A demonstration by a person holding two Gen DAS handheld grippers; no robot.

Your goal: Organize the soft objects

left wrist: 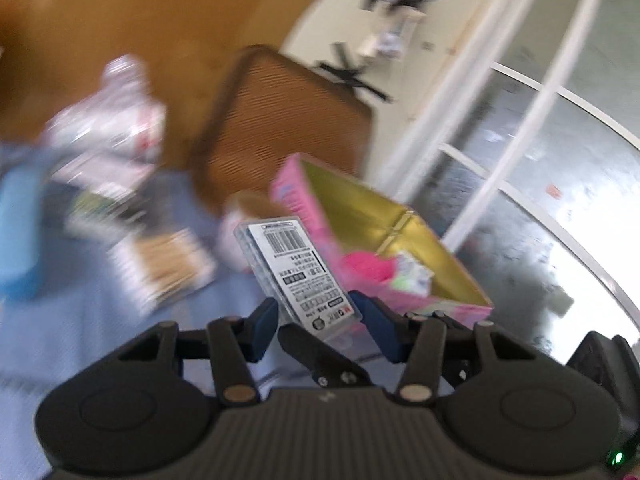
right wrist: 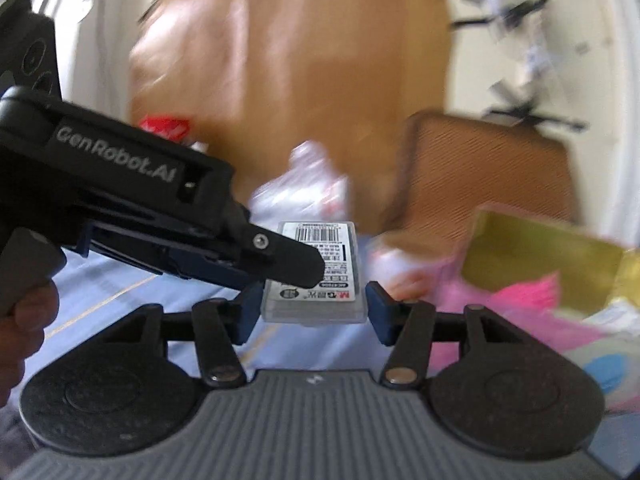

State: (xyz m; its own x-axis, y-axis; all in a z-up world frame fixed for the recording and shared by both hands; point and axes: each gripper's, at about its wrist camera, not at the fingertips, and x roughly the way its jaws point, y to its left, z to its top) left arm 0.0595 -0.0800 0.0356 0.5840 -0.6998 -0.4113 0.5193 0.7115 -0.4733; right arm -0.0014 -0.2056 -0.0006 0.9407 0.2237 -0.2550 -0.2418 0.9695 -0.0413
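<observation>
A clear plastic case with a white barcode label [left wrist: 294, 268] [right wrist: 320, 272] is held in the air over the blue bedsheet [left wrist: 80, 320]. My right gripper [right wrist: 312, 312] has its blue pads on both sides of the case. My left gripper [left wrist: 320, 320] stands around the case's lower end, with a gap at each pad. In the right wrist view the left gripper's black finger [right wrist: 296, 260] lies over the label. A pink box with a gold inside [left wrist: 384, 248] [right wrist: 540, 272] lies open to the right and holds pink fluffy items [left wrist: 366, 266].
A brown mesh chair back [left wrist: 280, 120] [right wrist: 480, 172] stands behind the bed. A clear plastic bag [left wrist: 108, 120] [right wrist: 304, 188], a blue item [left wrist: 20, 232] and a flat packet [left wrist: 168, 268] lie on the sheet. A wooden panel [left wrist: 160, 12] and glass door [left wrist: 540, 160] are beyond.
</observation>
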